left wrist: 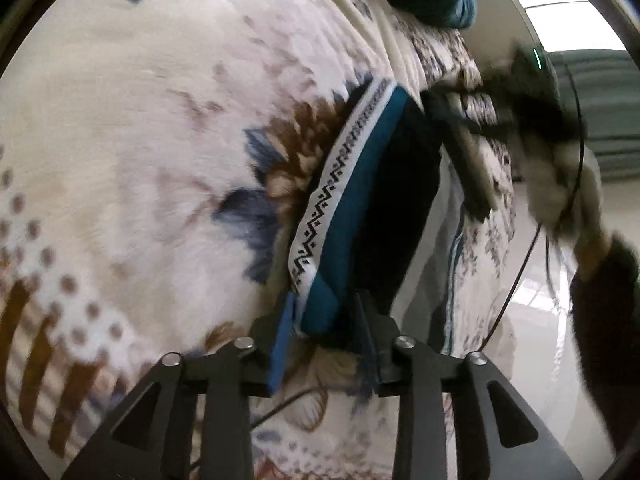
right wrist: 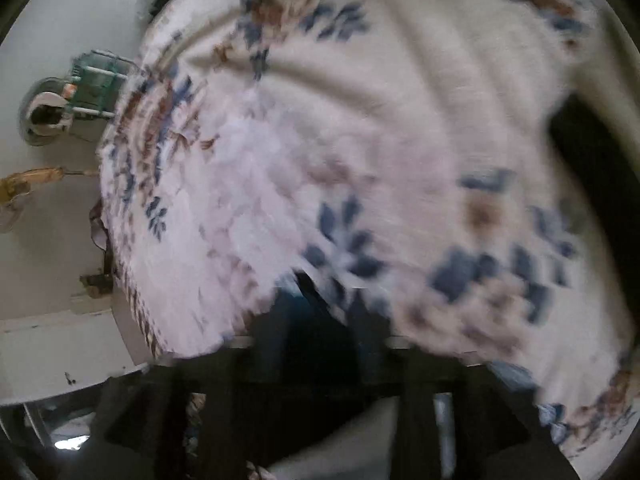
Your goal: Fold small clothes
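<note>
Teal garment (left wrist: 352,216) on floral blanket (left wrist: 140,140) | long axis runs away from your left gripper (left wrist: 326,340), near end clamped in its jaws | right gripper (right wrist: 324,320) blurred, jaw state unclear | left nearer

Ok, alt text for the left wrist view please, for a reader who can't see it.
The left gripper holds the corner of a teal and black garment with a white patterned waistband, which lies on a floral blanket. At the right edge, blurred, the right gripper reaches over the blanket's edge.
</note>
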### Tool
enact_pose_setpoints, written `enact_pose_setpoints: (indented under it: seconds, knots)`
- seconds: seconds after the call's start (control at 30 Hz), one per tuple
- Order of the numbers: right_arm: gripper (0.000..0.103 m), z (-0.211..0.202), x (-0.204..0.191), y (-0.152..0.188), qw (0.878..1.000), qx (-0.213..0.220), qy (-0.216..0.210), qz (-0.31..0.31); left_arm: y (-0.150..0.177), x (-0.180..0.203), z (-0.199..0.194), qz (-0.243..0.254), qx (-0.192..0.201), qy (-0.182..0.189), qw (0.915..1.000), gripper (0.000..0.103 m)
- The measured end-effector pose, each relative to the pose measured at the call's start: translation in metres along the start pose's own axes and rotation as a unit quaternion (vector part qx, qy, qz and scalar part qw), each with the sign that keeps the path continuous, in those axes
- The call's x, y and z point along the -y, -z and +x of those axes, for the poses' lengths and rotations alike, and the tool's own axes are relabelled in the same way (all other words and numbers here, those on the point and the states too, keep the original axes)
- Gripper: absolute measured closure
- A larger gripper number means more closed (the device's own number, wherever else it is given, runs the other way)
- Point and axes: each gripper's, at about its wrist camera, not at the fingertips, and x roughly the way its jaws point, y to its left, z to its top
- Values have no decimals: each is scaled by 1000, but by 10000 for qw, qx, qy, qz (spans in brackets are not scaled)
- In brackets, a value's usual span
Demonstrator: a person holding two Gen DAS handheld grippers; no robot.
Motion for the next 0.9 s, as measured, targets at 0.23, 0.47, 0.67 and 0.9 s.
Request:
enact_pose_setpoints:
  seconds: [0.23,0.47,0.67,0.9]
  knots:
    - [44,-14,70,68,9982,-479,310,156,28,4,8,-781,-209,505,9954,45]
    - [81,-13,100,83,9981,-34,57,606,46,10,78,-1581,-315,852,9832,97]
    - [100,-35,110,83,9937,612,461,816,50,21,70,-1106,-250,590,9918,98]
    - [57,-55,122,109,9873,616,167,1454,44,36,41,-384,-707,346,9962,62]
